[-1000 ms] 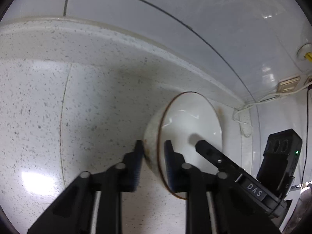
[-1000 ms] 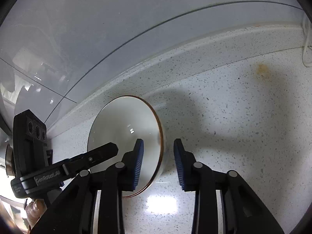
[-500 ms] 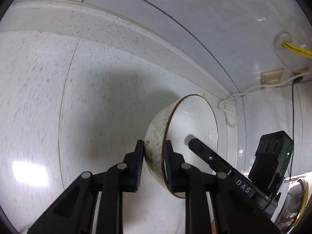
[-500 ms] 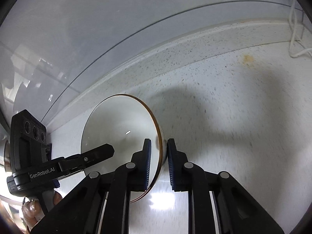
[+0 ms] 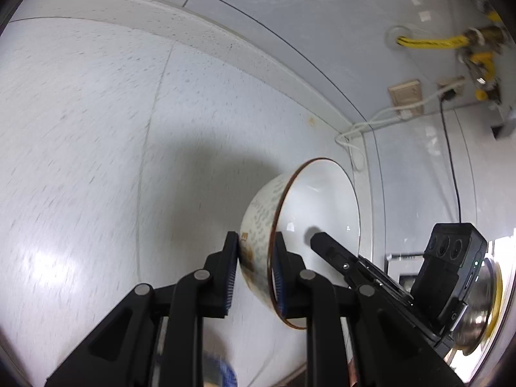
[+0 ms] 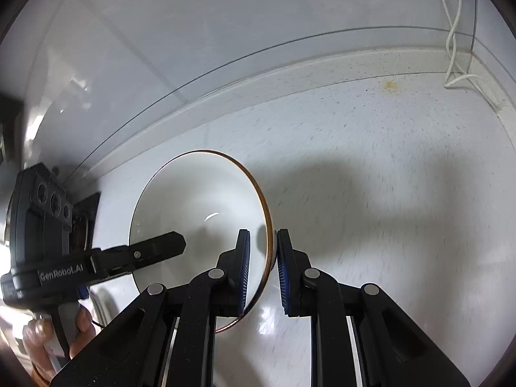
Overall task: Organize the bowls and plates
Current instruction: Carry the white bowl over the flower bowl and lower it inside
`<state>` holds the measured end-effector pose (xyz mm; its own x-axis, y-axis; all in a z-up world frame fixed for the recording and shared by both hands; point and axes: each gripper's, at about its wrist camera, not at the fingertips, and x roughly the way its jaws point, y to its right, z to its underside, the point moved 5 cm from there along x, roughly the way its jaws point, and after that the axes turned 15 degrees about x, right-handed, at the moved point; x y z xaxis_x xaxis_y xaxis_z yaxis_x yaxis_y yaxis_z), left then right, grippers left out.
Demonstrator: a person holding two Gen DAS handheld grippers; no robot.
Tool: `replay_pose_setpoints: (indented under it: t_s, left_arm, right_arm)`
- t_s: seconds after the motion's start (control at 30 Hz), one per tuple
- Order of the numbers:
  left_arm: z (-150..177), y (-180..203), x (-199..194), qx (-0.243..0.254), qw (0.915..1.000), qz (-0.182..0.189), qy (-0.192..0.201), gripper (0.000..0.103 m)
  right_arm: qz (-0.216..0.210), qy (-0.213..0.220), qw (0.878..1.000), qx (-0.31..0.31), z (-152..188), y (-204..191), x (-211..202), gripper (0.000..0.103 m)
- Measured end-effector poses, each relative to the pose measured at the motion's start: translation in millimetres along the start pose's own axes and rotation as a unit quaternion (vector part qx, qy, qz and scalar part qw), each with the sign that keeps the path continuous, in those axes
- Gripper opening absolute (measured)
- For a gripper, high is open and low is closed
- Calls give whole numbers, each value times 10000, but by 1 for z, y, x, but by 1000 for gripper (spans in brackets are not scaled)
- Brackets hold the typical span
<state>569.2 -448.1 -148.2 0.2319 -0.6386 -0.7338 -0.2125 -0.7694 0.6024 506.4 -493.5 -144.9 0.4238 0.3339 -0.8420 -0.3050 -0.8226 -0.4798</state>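
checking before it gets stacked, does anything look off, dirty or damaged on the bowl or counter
The bowl has brownish marks low on its outer wall, by the left gripper. The counter has an orange-brown spot near the back edge. No chips show.

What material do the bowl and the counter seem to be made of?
The bowl looks like glazed ceramic: its white inside is glossy with small highlights, its rim has a thin brown line, and its outside carries a faint pattern. The counter seems to be polished speckled stone, perhaps artificial: dark flecks on white, with light reflections.
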Motion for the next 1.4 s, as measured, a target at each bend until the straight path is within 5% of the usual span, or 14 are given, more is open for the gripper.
replay_pose_setpoints:
  t_s: [0.33, 0.63, 1.0, 1.4]
  left_arm:
    - [98, 0, -90, 142, 9998, 85, 84, 19]
    - [179, -33, -108, -108, 9997, 6, -219, 17]
    - [205, -49, -100, -184, 9991, -270, -271, 17]
    - [212, -35, -84, 1, 9982, -581, -170, 17]
  right_arm:
    - [-123, 47, 9995, -290, 82, -31, -51, 15]
    - [-63, -281, 9968, -741, 150, -56, -48, 16]
    - [-84, -742, 9946, -723, 191, -50, -24, 16]
    - [-151, -778, 9947, -660, 194, -38, -21, 16]
